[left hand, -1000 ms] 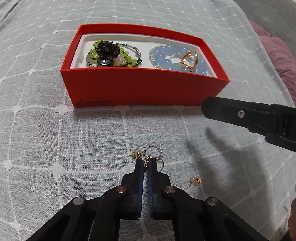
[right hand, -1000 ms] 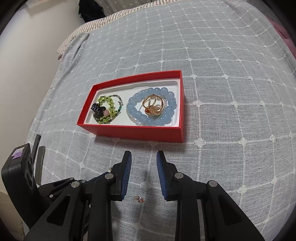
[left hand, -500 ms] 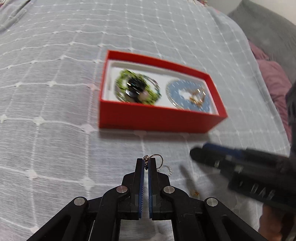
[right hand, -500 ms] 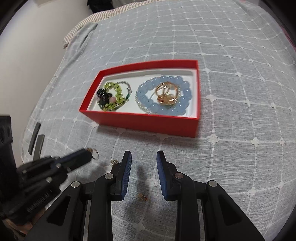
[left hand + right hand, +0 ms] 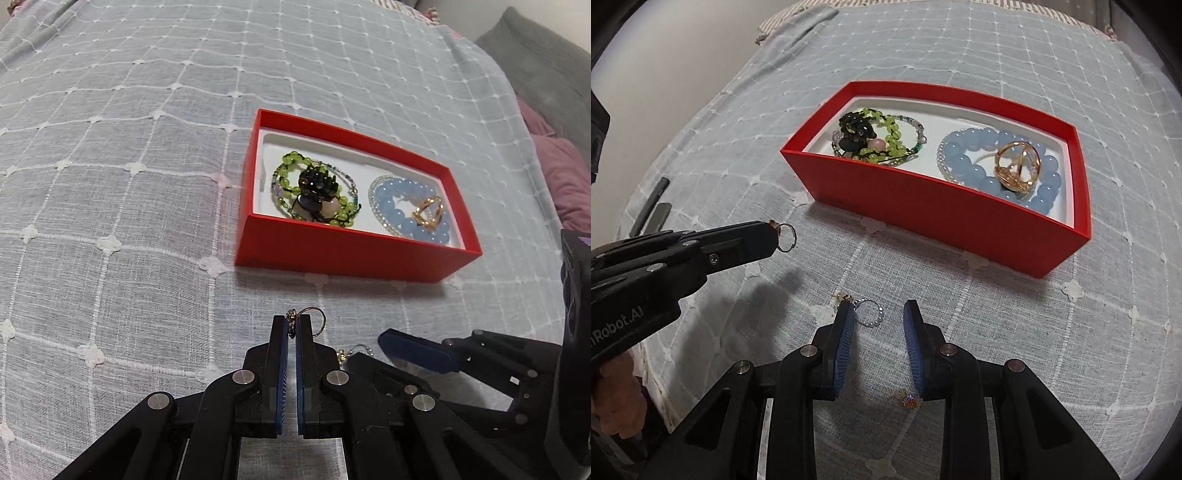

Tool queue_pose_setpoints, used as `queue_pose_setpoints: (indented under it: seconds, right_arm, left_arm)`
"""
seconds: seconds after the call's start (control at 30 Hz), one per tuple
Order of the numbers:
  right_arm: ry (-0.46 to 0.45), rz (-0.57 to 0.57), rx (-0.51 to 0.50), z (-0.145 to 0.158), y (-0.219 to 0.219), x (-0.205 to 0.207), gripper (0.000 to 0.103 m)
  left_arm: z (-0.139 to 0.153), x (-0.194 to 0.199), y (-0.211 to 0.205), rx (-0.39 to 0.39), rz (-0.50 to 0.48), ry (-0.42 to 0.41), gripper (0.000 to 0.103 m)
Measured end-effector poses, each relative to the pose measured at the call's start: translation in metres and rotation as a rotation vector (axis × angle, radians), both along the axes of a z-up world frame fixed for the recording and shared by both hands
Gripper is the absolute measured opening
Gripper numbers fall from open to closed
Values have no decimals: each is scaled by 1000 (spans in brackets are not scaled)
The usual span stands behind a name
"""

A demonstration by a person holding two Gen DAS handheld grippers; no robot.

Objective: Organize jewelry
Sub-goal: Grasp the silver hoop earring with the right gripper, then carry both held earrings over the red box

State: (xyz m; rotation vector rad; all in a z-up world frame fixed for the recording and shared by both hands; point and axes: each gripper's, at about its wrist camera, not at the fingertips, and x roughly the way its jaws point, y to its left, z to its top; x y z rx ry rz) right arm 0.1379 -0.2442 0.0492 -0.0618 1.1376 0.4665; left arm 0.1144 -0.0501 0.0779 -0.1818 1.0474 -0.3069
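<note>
Metal ring: a thin hoop ring (image 5: pixel 786 232) is pinched in the left gripper (image 5: pixel 291 326), lifted off the grey bedspread (image 5: pixel 110 184).
Beaded ring: lies on the cloth (image 5: pixel 868 312), touching the right gripper's (image 5: pixel 878 317) left finger; the jaws stand apart, holding nothing.
Small stud: a gold piece (image 5: pixel 908 398) sits by the right finger's base.
Red box: the box (image 5: pixel 923 206) lies ahead and right of the left gripper, long axis crosswise; likely the ring's destination.
</note>
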Motion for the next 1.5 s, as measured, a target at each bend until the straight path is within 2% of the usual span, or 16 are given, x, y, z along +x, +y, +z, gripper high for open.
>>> queue_pose_setpoints:
  seconds: [0.17, 0.27, 0.43, 0.93, 1.5]
  right_arm:
    - [-50, 56, -65, -3, 14, -3, 29]
    - [-61, 73, -71, -3, 18, -3, 18]
    - [-59, 83, -81, -1, 21, -4, 18]
    - [-50, 5, 12, 21, -9, -2, 18]
    - [-73, -63, 102, 46, -36, 4, 18]
  left_arm:
    - [-2, 3, 2, -1, 11, 5, 0]
    - [-2, 3, 2, 0, 13, 4, 0]
    - [-1, 3, 2, 6, 15, -1, 0]
    - [6, 2, 4, -21, 4, -32, 0]
    - [31, -2, -6, -43, -62, -144, 0]
